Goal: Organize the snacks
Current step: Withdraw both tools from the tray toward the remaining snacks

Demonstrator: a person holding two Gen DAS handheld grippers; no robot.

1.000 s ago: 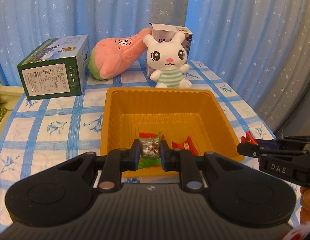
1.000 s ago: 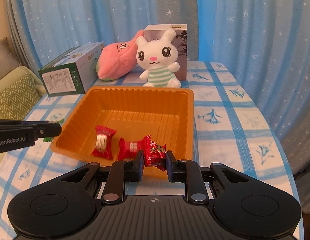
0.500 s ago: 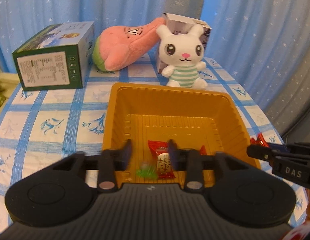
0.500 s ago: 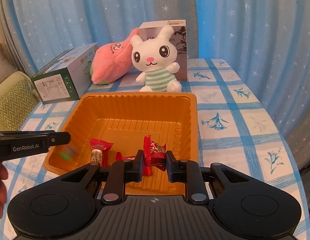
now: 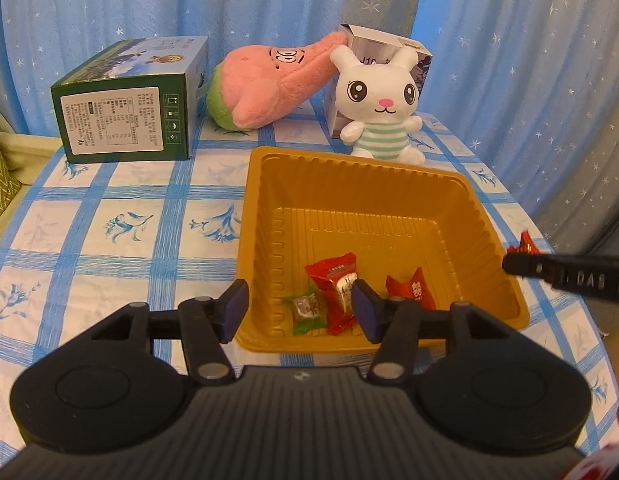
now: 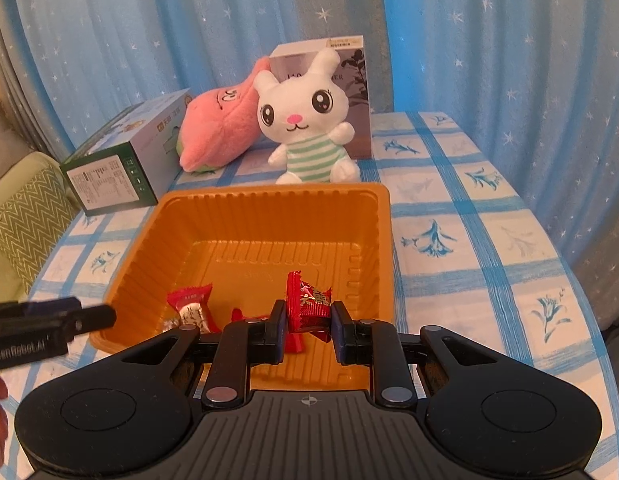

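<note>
The left gripper [image 5: 300,312], low in the left wrist frame, has its jaws opening, nothing pinched; past the gap, the green candy [image 5: 306,309] lies on the floor of the orange tray [image 5: 258,216], touching 1 red candy [image 5: 336,288], with another red candy [image 5: 414,289] to its right. That makes 3 sweets in the tray. The right gripper [image 6: 308,326] is clamped on a red-wrapped candy [image 6: 309,305] above the tray's near right part. A green box [image 5: 125,104] and 2 plush toys stand along the frame's top.

tray [image 5: 265,216] open above, plush rabbit [image 5: 379,108] crowding far rim
</note>
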